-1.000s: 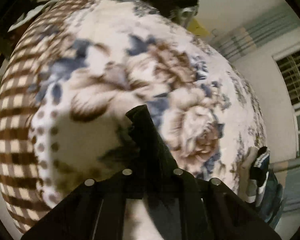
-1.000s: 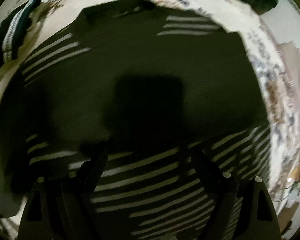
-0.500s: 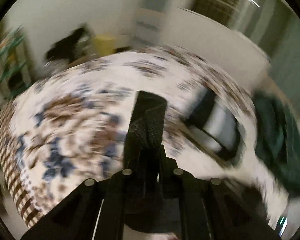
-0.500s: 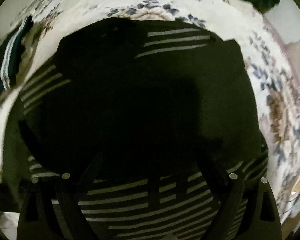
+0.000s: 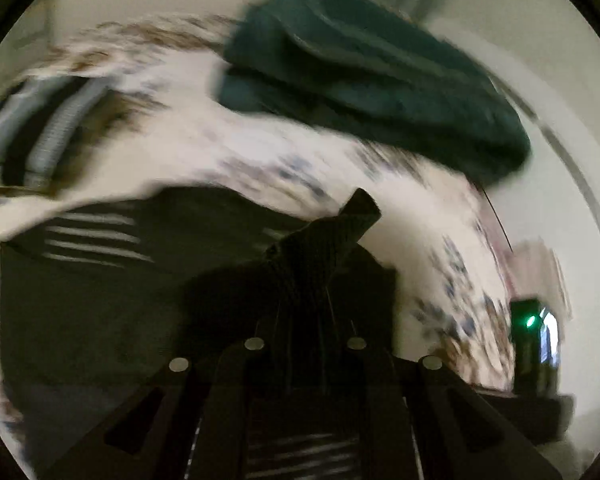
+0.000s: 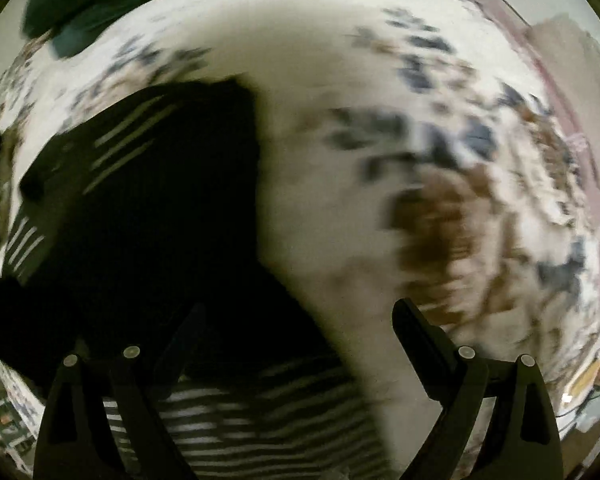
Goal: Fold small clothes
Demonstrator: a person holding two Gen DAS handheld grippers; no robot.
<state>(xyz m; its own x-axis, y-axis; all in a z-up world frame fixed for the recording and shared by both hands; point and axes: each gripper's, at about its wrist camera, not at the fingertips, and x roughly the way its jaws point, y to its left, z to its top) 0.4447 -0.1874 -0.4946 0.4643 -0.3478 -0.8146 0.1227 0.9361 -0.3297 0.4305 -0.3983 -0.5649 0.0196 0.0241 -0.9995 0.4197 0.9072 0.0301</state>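
A black garment with thin white stripes [image 5: 100, 292] lies spread on a floral blanket [image 5: 260, 152]. My left gripper [image 5: 304, 304] is shut on a fold of the black garment, and a point of cloth [image 5: 340, 232] sticks up past the fingertips. In the right wrist view the garment [image 6: 148, 220] fills the left half, with a striped part [image 6: 260, 412] near the bottom. My right gripper [image 6: 296, 332] is open and empty, its left finger [image 6: 180, 344] over the garment and its right finger [image 6: 424, 340] over the blanket [image 6: 340, 200].
A dark green folded blanket [image 5: 380, 64] lies at the far side of the bed and shows in the right wrist view [image 6: 76, 4] too. A striped folded garment [image 5: 48, 128] lies at the left. A device with a green light [image 5: 532, 320] stands at the right.
My left gripper has swung round from the bare floral blanket to over the black garment, still holding the cloth. My right gripper has shifted right, so the blanket now fills the right half of its view.
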